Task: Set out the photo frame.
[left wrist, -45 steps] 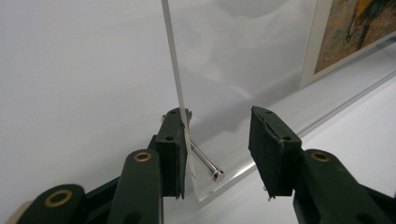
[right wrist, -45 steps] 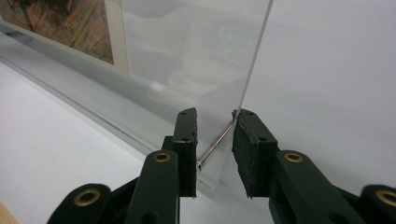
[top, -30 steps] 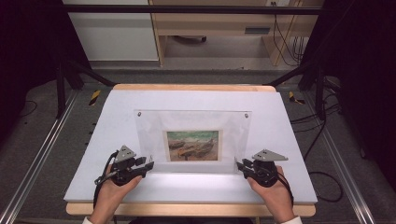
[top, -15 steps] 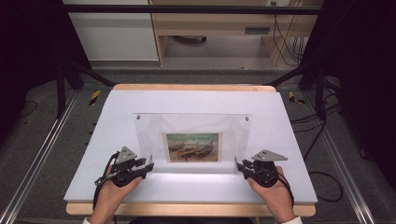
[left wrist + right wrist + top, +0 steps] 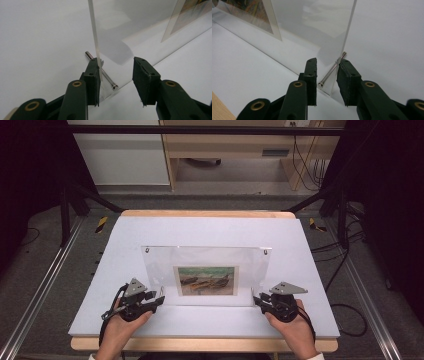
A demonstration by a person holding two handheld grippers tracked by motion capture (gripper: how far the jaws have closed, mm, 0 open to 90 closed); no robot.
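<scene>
A clear acrylic picture frame (image 5: pixel 200 256) stands on the white table (image 5: pixel 210 227), holding a small painted print (image 5: pixel 206 280). My left gripper (image 5: pixel 159 298) is at the frame's lower left corner, open. In the left gripper view its jaws (image 5: pixel 116 67) straddle the panel's edge and a metal pin (image 5: pixel 110 81), with the left jaw touching the panel. My right gripper (image 5: pixel 256 299) is at the lower right corner. In the right gripper view its jaws (image 5: pixel 327 66) stand narrowly apart around another metal pin (image 5: pixel 329 73), with a gap showing.
The table's wooden front edge (image 5: pixel 200 344) lies just behind my hands. Metal rails (image 5: pixel 45 285) run along both sides, and cables (image 5: pixel 345 320) lie on the floor at the right. White table surface stretches beyond the frame.
The frame's top edge and print have shifted slightly toward me. Both grippers drew back a little and stay at the lower corners.
</scene>
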